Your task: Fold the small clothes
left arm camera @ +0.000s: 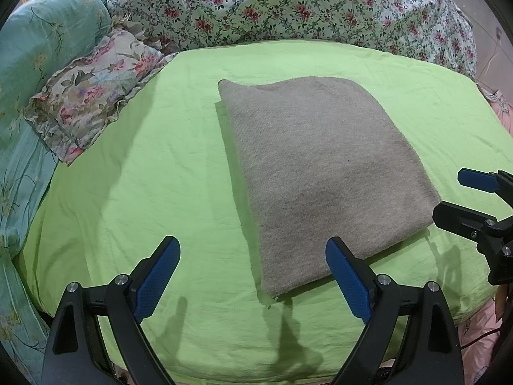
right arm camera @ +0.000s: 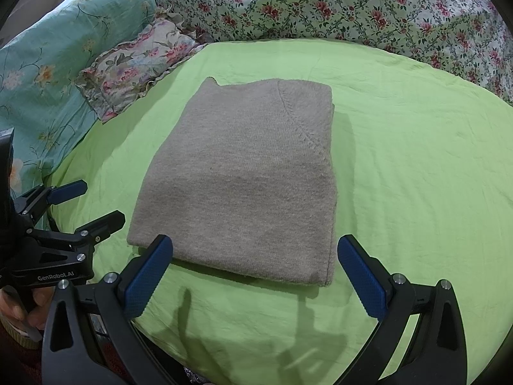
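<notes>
A grey knitted garment (left arm camera: 320,173) lies folded into a flat rectangle on the green sheet (left arm camera: 144,192); it also shows in the right wrist view (right arm camera: 243,179), with a raglan seam near its far right corner. My left gripper (left arm camera: 253,276) is open and empty, just short of the garment's near left corner. My right gripper (right arm camera: 256,269) is open and empty, in front of the garment's near edge. The right gripper appears at the right edge of the left wrist view (left arm camera: 455,199). The left gripper shows at the left of the right wrist view (right arm camera: 96,202).
A frilled floral pillow (left arm camera: 89,96) lies at the far left of the sheet (right arm camera: 416,176). A teal quilt (left arm camera: 38,48) and a floral blanket (left arm camera: 288,6) bound the far side. Pink bedding (left arm camera: 481,330) lies past the sheet's right edge.
</notes>
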Demonstrator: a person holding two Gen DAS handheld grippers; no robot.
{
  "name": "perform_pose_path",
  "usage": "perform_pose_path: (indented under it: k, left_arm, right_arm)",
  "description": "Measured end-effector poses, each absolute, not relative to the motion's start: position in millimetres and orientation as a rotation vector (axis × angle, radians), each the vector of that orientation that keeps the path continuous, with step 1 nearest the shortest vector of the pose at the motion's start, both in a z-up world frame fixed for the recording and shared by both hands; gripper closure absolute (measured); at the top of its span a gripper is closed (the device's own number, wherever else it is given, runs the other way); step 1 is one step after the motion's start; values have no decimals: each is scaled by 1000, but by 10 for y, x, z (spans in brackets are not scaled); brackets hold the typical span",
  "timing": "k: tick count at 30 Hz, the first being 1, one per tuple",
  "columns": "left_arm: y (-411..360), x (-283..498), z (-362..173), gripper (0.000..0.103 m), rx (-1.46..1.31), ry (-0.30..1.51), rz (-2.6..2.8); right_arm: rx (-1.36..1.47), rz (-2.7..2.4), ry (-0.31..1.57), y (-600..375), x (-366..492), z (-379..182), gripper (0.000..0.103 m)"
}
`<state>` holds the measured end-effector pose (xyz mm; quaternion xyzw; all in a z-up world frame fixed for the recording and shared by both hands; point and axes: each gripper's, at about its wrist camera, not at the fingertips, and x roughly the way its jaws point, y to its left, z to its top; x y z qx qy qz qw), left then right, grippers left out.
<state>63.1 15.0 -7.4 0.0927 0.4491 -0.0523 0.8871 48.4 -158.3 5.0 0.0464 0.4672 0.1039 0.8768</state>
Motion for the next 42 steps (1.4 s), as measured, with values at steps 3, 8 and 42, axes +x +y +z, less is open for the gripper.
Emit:
perform_pose_path:
  k: [3,8,42]
  left_arm:
    - [148,646,-64,10,192,933,-111]
    - [130,656,-67,10,195,936,-114]
    - [44,957,-2,10,200,917,-126]
  right_arm:
    - [95,217,970,-1593,494,69,1]
    - [93,216,967,-1608,510,97,1]
    - [88,205,977,-1772,830,109,1]
